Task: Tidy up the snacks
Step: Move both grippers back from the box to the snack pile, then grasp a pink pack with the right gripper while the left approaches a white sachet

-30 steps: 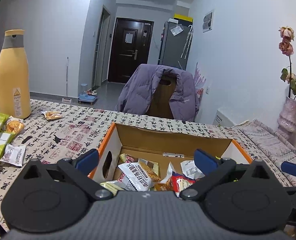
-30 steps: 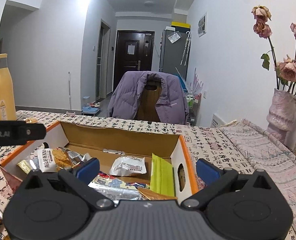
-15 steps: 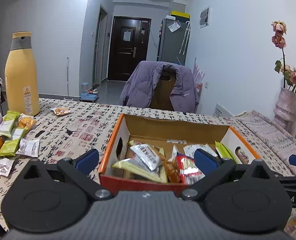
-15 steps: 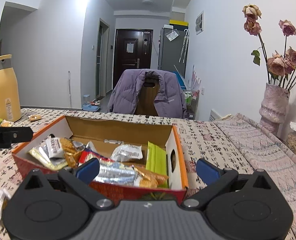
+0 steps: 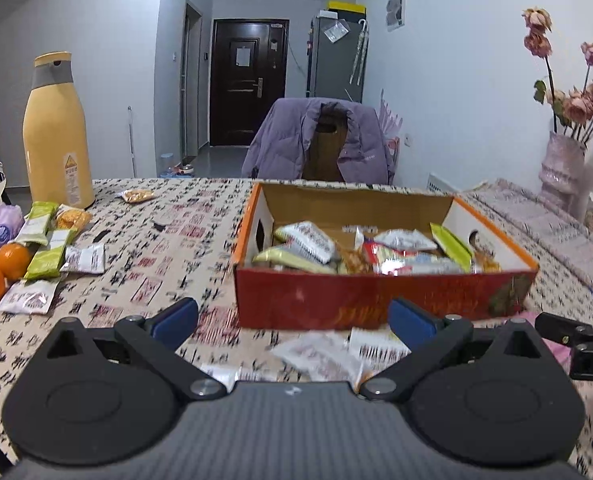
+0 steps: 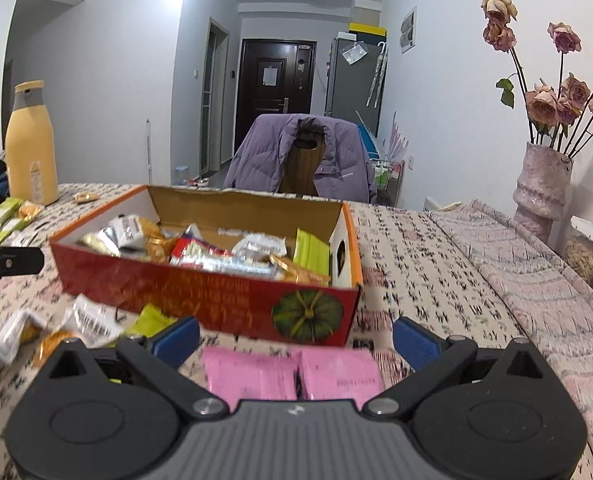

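**Snack box half filled, both grippers empty and spread**

Left gripper (image 5: 292,322): fingers spread wide, nothing between the blue pads (image 5: 175,317); held low over the table, in front of the box's near wall. Right gripper (image 6: 295,339): likewise spread wide and empty, with blue pads (image 6: 413,342) either side of two pink packets (image 6: 292,374) lying flat on the tablecloth (image 6: 416,248), side by side and touching, just in front of the box.

Cardboard snack box (image 5: 380,300): open-topped, red outer wall with a pumpkin print (image 6: 307,316) at its near right corner, orange rim, oval hand-hole in each end wall. Resting upright on the patterned tablecloth near mid-table. Inside: a loose pile of wrapped snacks (image 5: 360,250), silver, white, red and orange wrappers, with green bars (image 6: 311,254) standing on edge against the right end wall.

Outside the box, near side: several white and yellow-green packets (image 6: 84,320), blurred, just beside the near left corner. Left edge of table: green bars (image 5: 46,236), white sachets (image 5: 84,258), an orange-coloured packet and mandarins (image 5: 0,268) grouped together, well apart from the box. One small packet (image 5: 137,196) alone beside the tall yellow bottle (image 5: 56,132).

Far side: chair draped with a purple jacket (image 5: 316,140). Right side: vase of dried roses (image 6: 540,188).
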Motion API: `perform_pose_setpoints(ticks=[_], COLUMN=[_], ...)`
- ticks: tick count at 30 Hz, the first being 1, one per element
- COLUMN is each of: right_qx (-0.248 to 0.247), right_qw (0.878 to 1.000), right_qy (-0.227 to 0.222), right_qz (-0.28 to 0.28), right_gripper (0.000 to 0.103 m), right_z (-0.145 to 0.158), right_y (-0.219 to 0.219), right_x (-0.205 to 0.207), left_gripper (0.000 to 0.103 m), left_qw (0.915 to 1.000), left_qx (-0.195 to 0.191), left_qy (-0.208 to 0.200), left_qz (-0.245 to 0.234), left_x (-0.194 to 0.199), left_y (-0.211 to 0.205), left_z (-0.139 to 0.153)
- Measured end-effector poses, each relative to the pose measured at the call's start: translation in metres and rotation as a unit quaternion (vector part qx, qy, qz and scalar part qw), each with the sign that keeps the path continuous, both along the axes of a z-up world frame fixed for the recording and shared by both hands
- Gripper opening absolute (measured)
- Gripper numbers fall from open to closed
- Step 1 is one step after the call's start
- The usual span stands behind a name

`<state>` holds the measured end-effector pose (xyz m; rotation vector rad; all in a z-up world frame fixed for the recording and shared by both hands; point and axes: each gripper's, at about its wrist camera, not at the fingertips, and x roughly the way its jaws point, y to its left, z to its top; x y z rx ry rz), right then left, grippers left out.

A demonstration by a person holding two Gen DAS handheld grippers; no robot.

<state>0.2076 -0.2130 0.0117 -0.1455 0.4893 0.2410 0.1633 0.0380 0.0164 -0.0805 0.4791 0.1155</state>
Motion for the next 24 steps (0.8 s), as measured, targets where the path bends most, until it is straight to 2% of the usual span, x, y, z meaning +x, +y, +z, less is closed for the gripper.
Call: perform_pose_setpoints(ticks=[8, 15, 18, 20, 24], right_qx=[0.001, 0.005, 0.008, 0.003, 0.006], right_qw=[1.0, 1.0, 0.999, 0.999, 0.998], right_qy=[0.014, 0.021, 0.023, 0.024, 0.034], right_qz=[0.005, 0.01, 0.021, 0.028, 0.047], right_gripper=[0.103, 0.102, 0.093, 0.081, 0.071], right_z=[-0.014, -0.021, -0.021, -0.02, -0.02], right_y=[-0.009, -0.011, -0.008, -0.004, 0.006], right_x=[-0.028, -0.036, -0.033, -0.03, -0.017], left_gripper=[0.103, 0.103, 0.103, 0.103, 0.103], left_qw=[0.9999, 1.0, 0.9998, 0.9998, 0.9999], left_qx=[-0.005, 0.007, 0.007, 0.013, 0.008], left_qy=[0.012, -0.002, -0.017, -0.018, -0.015], left_qz=[-0.005, 0.003, 0.0, -0.001, -0.003], left_x=[-0.026, -0.034, -0.037, -0.037, -0.036], left_y=[0.009, 0.011, 0.011, 0.009, 0.01], left_z=[-0.02, -0.035, -0.033, -0.034, -0.036])
